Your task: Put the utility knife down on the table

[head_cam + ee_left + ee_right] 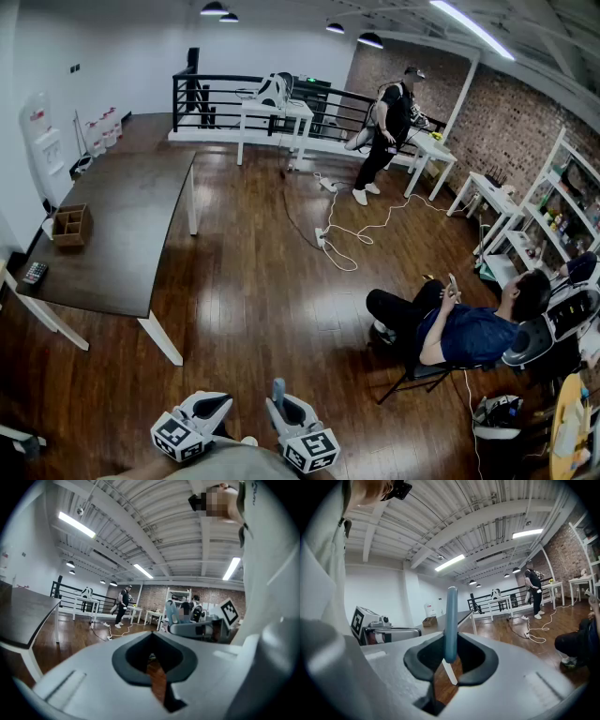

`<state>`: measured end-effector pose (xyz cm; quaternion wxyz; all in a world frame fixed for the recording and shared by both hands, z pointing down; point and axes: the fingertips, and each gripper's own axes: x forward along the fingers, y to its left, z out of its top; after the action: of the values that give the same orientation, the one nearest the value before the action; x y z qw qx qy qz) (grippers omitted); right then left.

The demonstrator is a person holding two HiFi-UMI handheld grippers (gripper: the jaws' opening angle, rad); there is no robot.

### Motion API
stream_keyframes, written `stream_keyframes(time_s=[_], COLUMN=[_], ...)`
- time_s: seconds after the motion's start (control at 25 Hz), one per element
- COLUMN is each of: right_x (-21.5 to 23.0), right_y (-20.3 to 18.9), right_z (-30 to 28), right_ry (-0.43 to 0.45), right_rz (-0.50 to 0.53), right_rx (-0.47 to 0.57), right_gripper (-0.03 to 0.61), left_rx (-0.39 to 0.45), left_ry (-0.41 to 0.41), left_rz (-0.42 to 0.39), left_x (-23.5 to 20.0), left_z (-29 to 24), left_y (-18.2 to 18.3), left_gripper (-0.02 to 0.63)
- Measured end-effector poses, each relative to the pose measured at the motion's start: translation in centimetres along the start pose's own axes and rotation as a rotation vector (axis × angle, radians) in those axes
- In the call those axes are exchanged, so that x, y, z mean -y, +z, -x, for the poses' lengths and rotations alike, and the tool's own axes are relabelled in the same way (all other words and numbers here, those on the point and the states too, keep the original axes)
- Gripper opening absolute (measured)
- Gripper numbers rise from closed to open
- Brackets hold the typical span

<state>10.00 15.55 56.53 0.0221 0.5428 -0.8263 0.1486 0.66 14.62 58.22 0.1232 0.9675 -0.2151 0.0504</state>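
Note:
A blue utility knife (278,387) stands upright in my right gripper (281,405), low in the head view, over the wooden floor. In the right gripper view its blue handle (451,620) rises from between the jaws, which are shut on it, and a pale blade tip points down. My left gripper (208,411) sits just left of it, jaws together with nothing in them; in the left gripper view only floor shows through its narrow gap (152,660). The dark brown table (122,225) lies ahead to the left, well away from both grippers.
On the table's left end are a small wooden box (71,225) and a remote-like device (35,273). A person sits on a chair (459,330) to the right; another stands by white tables (384,141). A white cable (339,232) trails across the floor.

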Motion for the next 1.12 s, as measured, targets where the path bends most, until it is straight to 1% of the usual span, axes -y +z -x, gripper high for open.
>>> stream_keyframes(time_s=[0.16, 0.4, 0.48, 0.56, 0.68, 0.8, 0.96, 1.12], right_x=[0.6, 2.9, 3.6, 4.2, 5.0, 5.8, 5.6, 3.8], right_y=[-0.1, 1.4, 1.6, 2.4, 4.6, 7.0, 9.4, 10.7], right_z=[-1.0, -3.5, -5.0, -7.1, -10.7, -14.2, -19.5, -25.5], right_ry=[-0.007, -0.052, -0.059, -0.054, -0.039, -0.034, 0.003, 0.099], right_rz=[-0.001, 0.004, 0.003, 0.014, 0.06, 0.1, 0.164, 0.215], right_rx=[-0.012, -0.024, -0.046, -0.064, -0.077, -0.084, -0.097, -0.105], right_gripper=[0.067, 0.067, 0.067, 0.067, 0.067, 0.067, 0.067, 0.067], left_rx=[-0.004, -0.003, 0.001, 0.02, 0.058, 0.094, 0.148, 0.163], left_ry=[0.002, -0.036, -0.036, -0.018, 0.019, 0.033, 0.074, 0.141], left_rz=[0.019, 0.035, 0.046, 0.063, 0.092, 0.11, 0.101, 0.079], left_x=[-1.2, -4.0, -5.8, -8.2, -12.0, -15.4, -20.4, -24.8], left_z=[-0.5, -3.5, -4.1, -4.7, -5.7, -6.6, -6.2, -4.5], left_y=[-0.3, 0.9, 1.5, 2.6, 4.4, 6.3, 8.7, 11.2], left_gripper=[0.002, 0.002, 0.002, 0.002, 0.002, 0.002, 0.002, 0.002])
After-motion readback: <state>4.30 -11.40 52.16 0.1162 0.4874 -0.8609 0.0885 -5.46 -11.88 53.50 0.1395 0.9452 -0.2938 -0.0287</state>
